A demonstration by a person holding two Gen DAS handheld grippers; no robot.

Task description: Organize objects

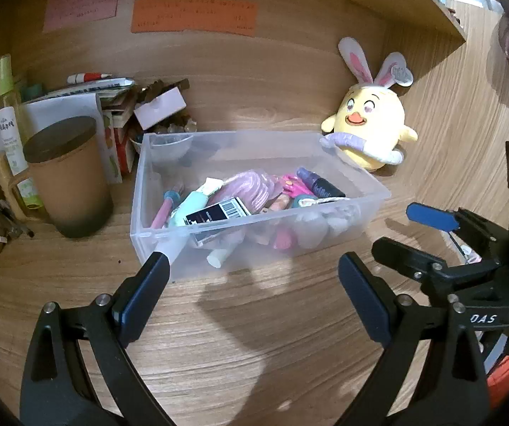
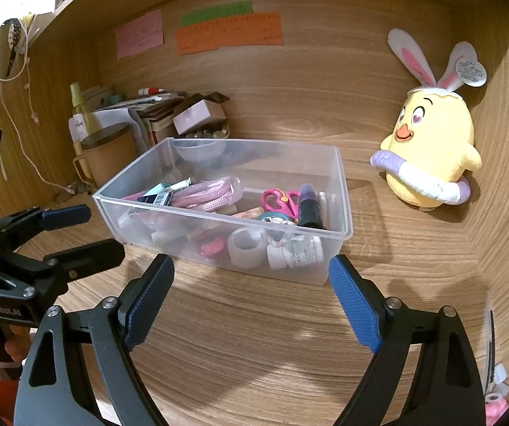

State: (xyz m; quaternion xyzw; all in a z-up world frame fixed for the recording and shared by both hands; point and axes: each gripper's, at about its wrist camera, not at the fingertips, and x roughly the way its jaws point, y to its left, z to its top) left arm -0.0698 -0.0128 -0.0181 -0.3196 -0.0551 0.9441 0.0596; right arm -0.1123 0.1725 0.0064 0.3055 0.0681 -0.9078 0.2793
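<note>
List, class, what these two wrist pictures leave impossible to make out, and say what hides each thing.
- Writing on the orange note: too small and blurred in both views.
- Items at the bottom of the clear bin: clouded by its wall and buried under others.
- Stack behind the brown mug: partly blocked in the left wrist view.
- White object at the right wrist view's edge: cut off.

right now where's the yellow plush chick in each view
Left wrist: plush chick upper right of centre, just behind the clear bin's far right corner.
Right wrist: plush chick far right, apart from the clear bin, against the wooden wall.
Shared landmark: orange note on the back wall.
</note>
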